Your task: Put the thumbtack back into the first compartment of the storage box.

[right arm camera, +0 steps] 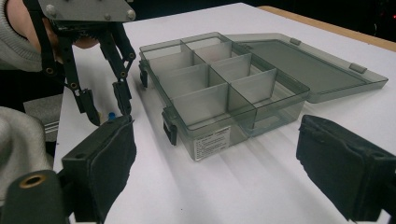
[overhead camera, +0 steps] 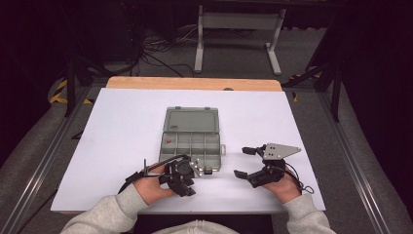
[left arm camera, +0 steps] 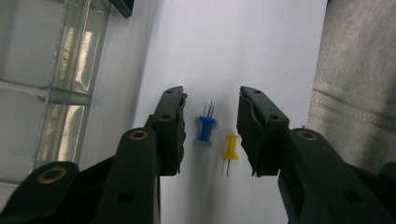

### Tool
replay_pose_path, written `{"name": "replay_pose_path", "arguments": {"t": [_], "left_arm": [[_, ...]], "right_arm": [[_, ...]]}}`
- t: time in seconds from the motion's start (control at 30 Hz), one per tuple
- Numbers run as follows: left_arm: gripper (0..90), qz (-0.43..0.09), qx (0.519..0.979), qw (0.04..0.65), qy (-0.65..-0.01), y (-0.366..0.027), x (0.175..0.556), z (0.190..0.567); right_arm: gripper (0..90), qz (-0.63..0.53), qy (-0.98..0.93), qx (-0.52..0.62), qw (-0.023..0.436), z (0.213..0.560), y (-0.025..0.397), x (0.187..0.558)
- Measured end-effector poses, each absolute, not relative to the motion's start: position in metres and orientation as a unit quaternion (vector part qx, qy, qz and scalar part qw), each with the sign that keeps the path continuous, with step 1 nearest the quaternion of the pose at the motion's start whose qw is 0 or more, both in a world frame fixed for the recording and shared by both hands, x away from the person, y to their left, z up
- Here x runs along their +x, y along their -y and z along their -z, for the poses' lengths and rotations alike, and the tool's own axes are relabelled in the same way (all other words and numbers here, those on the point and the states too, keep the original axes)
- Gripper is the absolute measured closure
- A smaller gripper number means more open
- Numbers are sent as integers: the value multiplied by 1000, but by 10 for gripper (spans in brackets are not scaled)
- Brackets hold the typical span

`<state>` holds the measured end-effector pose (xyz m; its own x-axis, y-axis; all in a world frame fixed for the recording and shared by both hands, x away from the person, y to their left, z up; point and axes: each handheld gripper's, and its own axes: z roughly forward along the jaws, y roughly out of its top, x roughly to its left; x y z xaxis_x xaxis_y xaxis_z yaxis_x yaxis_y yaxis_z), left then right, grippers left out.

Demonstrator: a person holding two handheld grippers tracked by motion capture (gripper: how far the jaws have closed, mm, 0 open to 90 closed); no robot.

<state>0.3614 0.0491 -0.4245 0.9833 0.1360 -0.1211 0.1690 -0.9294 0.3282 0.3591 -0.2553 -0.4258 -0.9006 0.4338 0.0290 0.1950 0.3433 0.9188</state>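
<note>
A grey see-through compartment box [overhead camera: 191, 139] lies open mid-table, its lid folded back. My left gripper [overhead camera: 185, 184] points down at the table just in front of the box's near left corner. Its jaws are open, and between them in the left gripper view [left arm camera: 211, 100] lie a blue pushpin [left arm camera: 205, 127] and a yellow pushpin [left arm camera: 230, 148] on the white surface, neither touched. My right gripper [overhead camera: 244, 162] stands open to the right of the box with nothing in it. The right gripper view [right arm camera: 215, 172] shows the box [right arm camera: 219, 93] and the left gripper [right arm camera: 108, 109] over the blue pushpin [right arm camera: 111, 115].
The white table top [overhead camera: 122, 126] has a wooden strip along its far edge. A small red item [overhead camera: 168, 141] lies in a left compartment of the box. The table's near edge and a grey sleeve [left arm camera: 359, 93] are close to the pins.
</note>
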Motion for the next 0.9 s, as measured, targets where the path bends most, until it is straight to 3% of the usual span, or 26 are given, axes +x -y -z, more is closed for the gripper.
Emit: {"name": "replay_pose_path", "arguments": {"t": [0.53, 0.9], "left_arm": [[806, 32, 983, 162, -77, -49, 362, 427], [812, 26, 985, 158, -70, -49, 361, 426]], "right_arm": [[122, -539, -813, 191, 109, 426, 255, 359], [122, -540, -812, 191, 110, 426, 255, 359]]}}
